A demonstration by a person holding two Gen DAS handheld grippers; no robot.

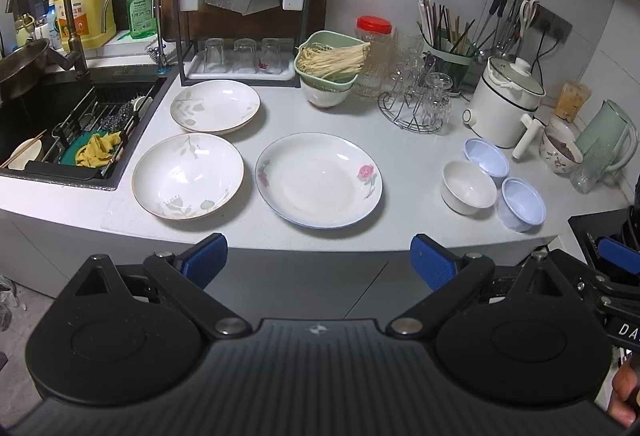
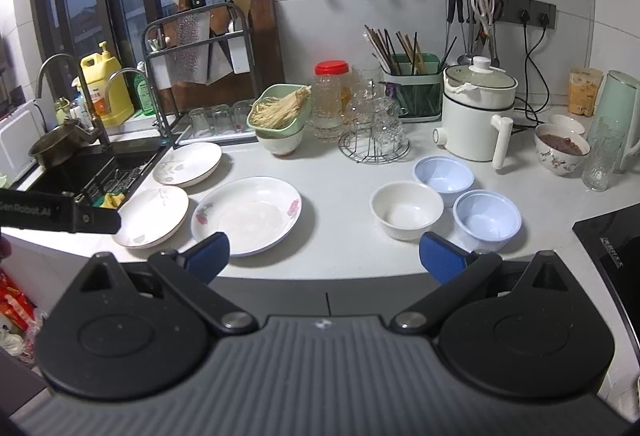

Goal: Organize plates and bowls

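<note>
Three plates lie flat on the white counter (image 1: 400, 148), face up, round with no long side. The rose plate (image 1: 319, 180) is the landmark. Just left of it is a leaf plate (image 1: 188, 176), and behind that one, by the sink (image 1: 60, 124), is a second leaf plate (image 1: 215, 106). Well to the right of the rose plate sit three bowls, mouths up and close together: a white bowl (image 1: 468, 186) and two blue bowls (image 1: 485, 157) (image 1: 523, 201). A white pot (image 1: 506, 102) stands behind them. The left hand-held gripper (image 1: 319, 263) hangs in front of the rose plate, spread wide, holding nothing. The right hand-held gripper (image 2: 325, 256) is wide too, and empty.
</note>
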